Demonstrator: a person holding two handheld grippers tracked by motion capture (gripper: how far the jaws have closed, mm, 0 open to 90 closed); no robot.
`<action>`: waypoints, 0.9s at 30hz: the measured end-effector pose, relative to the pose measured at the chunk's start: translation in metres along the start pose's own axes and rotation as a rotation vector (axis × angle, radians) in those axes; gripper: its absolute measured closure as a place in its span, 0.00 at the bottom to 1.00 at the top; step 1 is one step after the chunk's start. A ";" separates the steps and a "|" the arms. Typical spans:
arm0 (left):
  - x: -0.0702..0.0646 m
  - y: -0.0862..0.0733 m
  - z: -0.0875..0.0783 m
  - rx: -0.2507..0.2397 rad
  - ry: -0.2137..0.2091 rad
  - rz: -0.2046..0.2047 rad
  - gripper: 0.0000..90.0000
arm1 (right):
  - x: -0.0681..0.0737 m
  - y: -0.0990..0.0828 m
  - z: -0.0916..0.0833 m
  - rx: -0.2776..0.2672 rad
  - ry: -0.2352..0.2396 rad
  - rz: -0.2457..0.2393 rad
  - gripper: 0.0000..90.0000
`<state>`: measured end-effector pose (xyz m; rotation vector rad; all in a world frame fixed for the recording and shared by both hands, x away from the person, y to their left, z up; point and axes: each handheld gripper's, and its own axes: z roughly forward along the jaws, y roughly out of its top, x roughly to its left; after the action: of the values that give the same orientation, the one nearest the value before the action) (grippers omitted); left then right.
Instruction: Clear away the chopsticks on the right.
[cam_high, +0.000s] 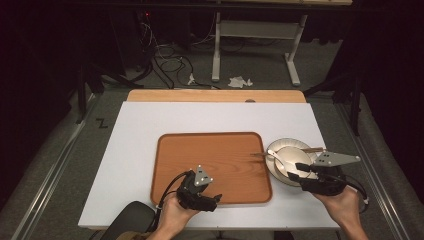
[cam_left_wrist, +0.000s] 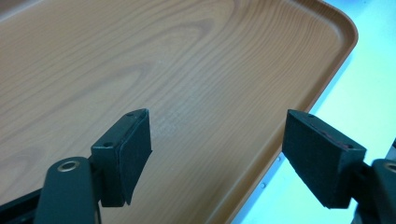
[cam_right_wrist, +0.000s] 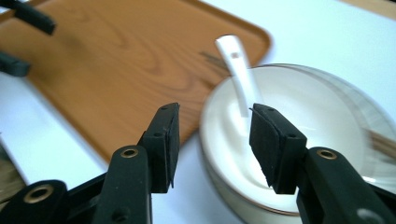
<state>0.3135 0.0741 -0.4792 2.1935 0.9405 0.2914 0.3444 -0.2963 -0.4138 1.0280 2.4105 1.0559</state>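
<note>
A wooden tray (cam_high: 215, 155) (cam_left_wrist: 140, 56) (cam_right_wrist: 102, 56) lies bare in the middle of the white table. To its right a cream bowl (cam_high: 292, 159) (cam_right_wrist: 303, 116) sits in a plate (cam_high: 286, 142) (cam_right_wrist: 371, 112). A white spoon (cam_high: 275, 156) (cam_right_wrist: 236, 65) leans in the bowl, and chopsticks (cam_high: 312, 149) lie across the plate. My right gripper (cam_high: 298, 171) (cam_right_wrist: 215, 116) hovers over the bowl's near rim with its jaws apart and nothing pressed between the pads. My left gripper (cam_high: 214, 200) (cam_left_wrist: 217, 126) stands open over the tray's near edge, with nothing between its jaws.
The white table top (cam_high: 200, 117) has a wooden strip (cam_high: 215, 95) along its far edge. Beyond it, cables and a white table frame (cam_high: 216, 50) stand on the grey floor. A dark rounded object (cam_high: 127, 217) sits at the near left corner.
</note>
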 end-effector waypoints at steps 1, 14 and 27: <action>0.000 0.000 0.000 0.003 0.001 0.000 0.27 | -0.004 0.001 -0.002 -0.002 -0.013 0.013 0.60; 0.002 0.000 0.002 0.005 -0.002 -0.012 0.27 | -0.068 0.013 -0.008 0.023 -0.126 0.097 0.75; 0.002 0.001 0.004 0.016 -0.011 -0.020 0.27 | -0.110 0.014 0.026 0.179 -0.220 0.092 0.81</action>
<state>0.3176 0.0731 -0.4822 2.1969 0.9615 0.2629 0.4408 -0.3557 -0.4216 1.2539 2.3277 0.7209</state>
